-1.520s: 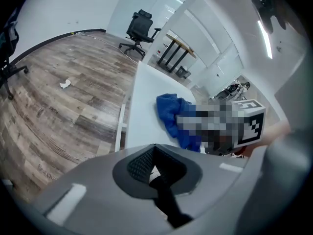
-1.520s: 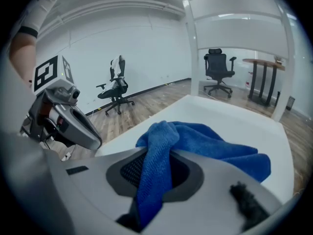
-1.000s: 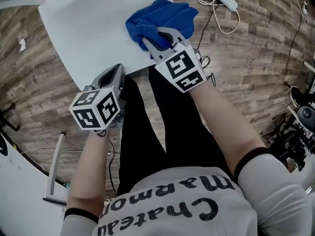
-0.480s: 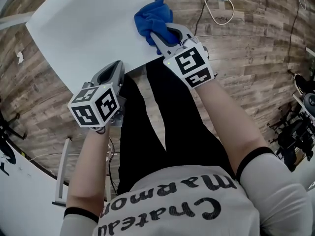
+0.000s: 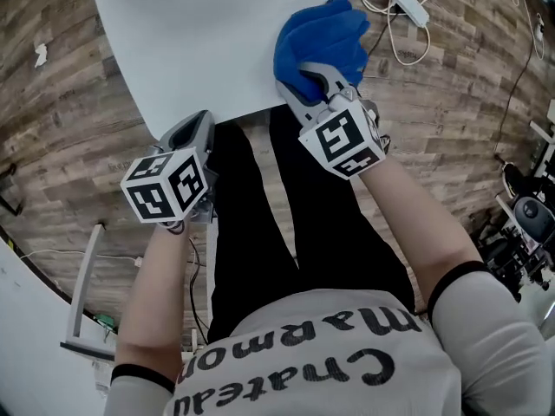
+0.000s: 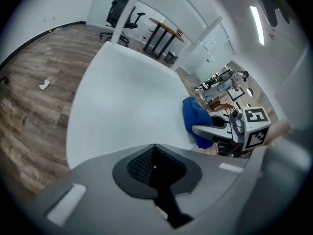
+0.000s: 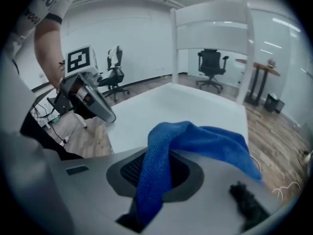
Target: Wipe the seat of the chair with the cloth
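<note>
The right gripper (image 5: 310, 76) had its jaws clamped on the blue cloth (image 5: 317, 37), which was bunched at the chair seat's (image 5: 199, 50) near right corner and hid the jaw tips from above. The left gripper (image 5: 192, 134) hovered at the seat's near edge, jaws seemingly clenched on nothing. Right of the seat, a power strip (image 5: 408, 5) and cables (image 5: 395, 55) lay on the floor (image 5: 52, 128).

Bright, even indoor light with soft shadows. The flat white chair seat (image 5: 217, 42) washes out, almost featureless. A long ceiling light strip (image 6: 257, 18) glares. Both gripper views bulge and darken at their round edges. The blue woven cloth (image 7: 195, 141) shows sharp weave.
</note>
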### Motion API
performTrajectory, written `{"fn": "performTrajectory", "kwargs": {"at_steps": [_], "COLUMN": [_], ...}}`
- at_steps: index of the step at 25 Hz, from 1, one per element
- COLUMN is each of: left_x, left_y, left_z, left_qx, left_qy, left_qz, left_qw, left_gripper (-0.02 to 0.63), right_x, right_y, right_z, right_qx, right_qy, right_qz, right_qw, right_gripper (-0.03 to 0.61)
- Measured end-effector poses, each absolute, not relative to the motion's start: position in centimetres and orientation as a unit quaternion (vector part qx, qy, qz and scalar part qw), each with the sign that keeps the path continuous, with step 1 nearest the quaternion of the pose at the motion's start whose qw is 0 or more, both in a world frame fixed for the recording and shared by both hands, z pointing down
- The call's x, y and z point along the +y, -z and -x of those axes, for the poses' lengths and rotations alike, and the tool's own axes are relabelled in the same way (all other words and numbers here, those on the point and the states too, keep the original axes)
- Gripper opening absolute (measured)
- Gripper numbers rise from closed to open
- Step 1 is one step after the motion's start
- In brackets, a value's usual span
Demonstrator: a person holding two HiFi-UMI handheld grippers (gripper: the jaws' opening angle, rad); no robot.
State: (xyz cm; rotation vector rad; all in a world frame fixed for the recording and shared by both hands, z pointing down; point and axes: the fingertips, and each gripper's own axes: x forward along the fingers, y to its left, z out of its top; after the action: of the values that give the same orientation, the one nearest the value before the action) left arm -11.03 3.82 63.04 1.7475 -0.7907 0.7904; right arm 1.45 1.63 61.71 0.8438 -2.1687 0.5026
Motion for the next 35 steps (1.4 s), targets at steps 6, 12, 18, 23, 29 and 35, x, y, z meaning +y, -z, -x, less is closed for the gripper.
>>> {"fn": "performTrajectory", "kwargs": {"at_steps": [6,12,18,23,29,35], "left_x": [5.1,7.3,9.0,9.5,7.0,5.0], "left_y": [-63.3,-63.4,-64.0,-64.6,-63.6,-62.8], "left_z": [20.0,26.5,29.9,29.3,25.9,19.6], "left_qx": [-0.389,-0.436,-0.462,-0.456,-0.428,-0.390], "left_qy": [-0.306,-0.270,-0.248,-0.257,-0.277,-0.302], "left_qz": [-0.695,-0.664,-0.639,-0.637,-0.666,-0.691], "left_qw": [0.522,0.544,0.563,0.567,0.544,0.528], "left_gripper": [0.006,0.006,0.006,0.006,0.006,0.006], "right_x": [3.1,4.5,3.8,3.8,4.0,3.6], "right_y": [-61.1,-60.4,-61.2,-61.1,-61.1,-61.8], "right_z": [11.5,22.8,26.7,26.5,23.6,16.1], "right_qx": [-0.890,-0.920,-0.918,-0.918,-0.916,-0.895], "right_qy": [-0.192,-0.166,-0.176,-0.201,-0.181,-0.256], "right_qz": [-0.204,-0.085,-0.074,-0.070,-0.074,-0.154], "right_qw": [0.358,0.346,0.348,0.335,0.351,0.332], "right_gripper": [0.067,0.067,0.067,0.067,0.067,0.066]}}
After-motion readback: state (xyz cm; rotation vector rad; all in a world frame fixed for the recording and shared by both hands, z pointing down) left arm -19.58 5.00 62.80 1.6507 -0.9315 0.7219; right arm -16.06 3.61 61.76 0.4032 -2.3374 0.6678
